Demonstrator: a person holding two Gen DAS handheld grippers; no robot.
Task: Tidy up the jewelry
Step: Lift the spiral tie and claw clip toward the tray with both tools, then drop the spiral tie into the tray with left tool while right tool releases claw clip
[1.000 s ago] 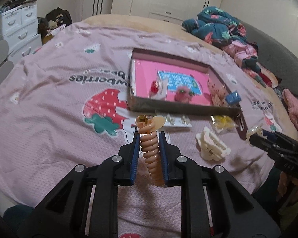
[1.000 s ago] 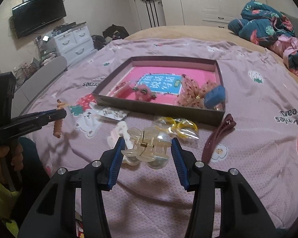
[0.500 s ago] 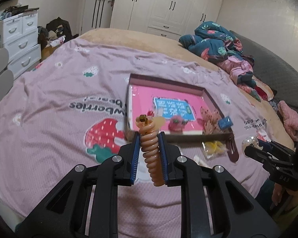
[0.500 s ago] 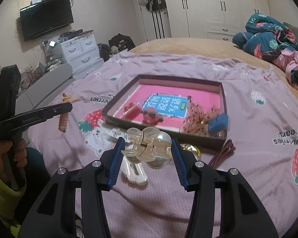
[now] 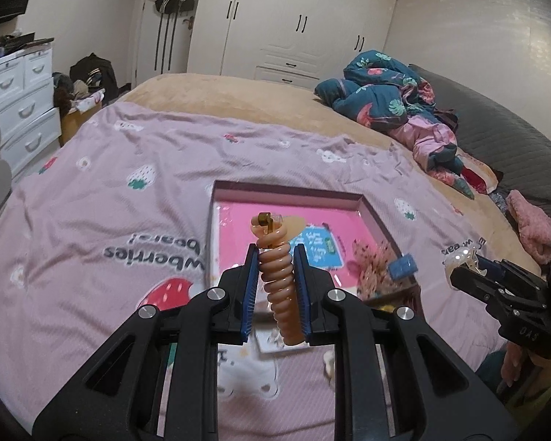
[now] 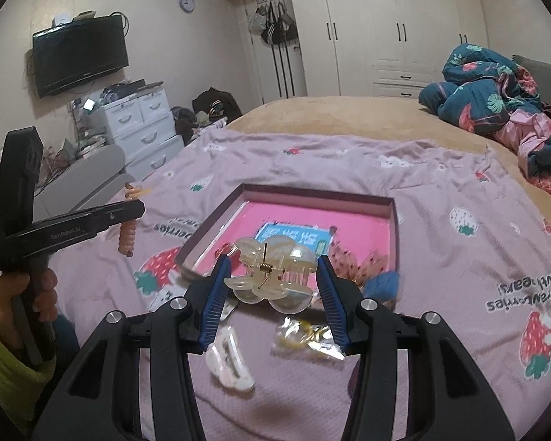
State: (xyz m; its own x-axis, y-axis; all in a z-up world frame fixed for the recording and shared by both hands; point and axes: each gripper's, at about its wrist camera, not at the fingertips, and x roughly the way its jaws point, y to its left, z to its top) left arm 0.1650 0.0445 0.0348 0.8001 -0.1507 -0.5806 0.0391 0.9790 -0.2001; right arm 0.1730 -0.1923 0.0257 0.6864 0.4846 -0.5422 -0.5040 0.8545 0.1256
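My left gripper (image 5: 274,253) is shut on a peach spiral hair tie (image 5: 278,286), held upright in the air above the bed; from the right wrist view the hair tie (image 6: 127,233) hangs at the far left. My right gripper (image 6: 273,262) is shut on a translucent cream claw clip (image 6: 272,275), also lifted. In the left wrist view that clip (image 5: 459,257) peeks out at the right edge. Beyond both lies a shallow box with a pink floor (image 5: 286,187) holding a blue card (image 6: 294,237), a pink glittery bow (image 6: 360,262) and a blue piece (image 6: 380,283).
On the purple strawberry sheet in front of the box lie a white claw clip (image 6: 229,362) and a clear bag with yellow pieces (image 6: 306,336). A heap of clothes (image 5: 393,110) sits far right. Drawers (image 6: 139,125) stand beyond the bed's left edge.
Both grippers have risen with their items, so the bed and box look lower and farther. The grips have not changed.
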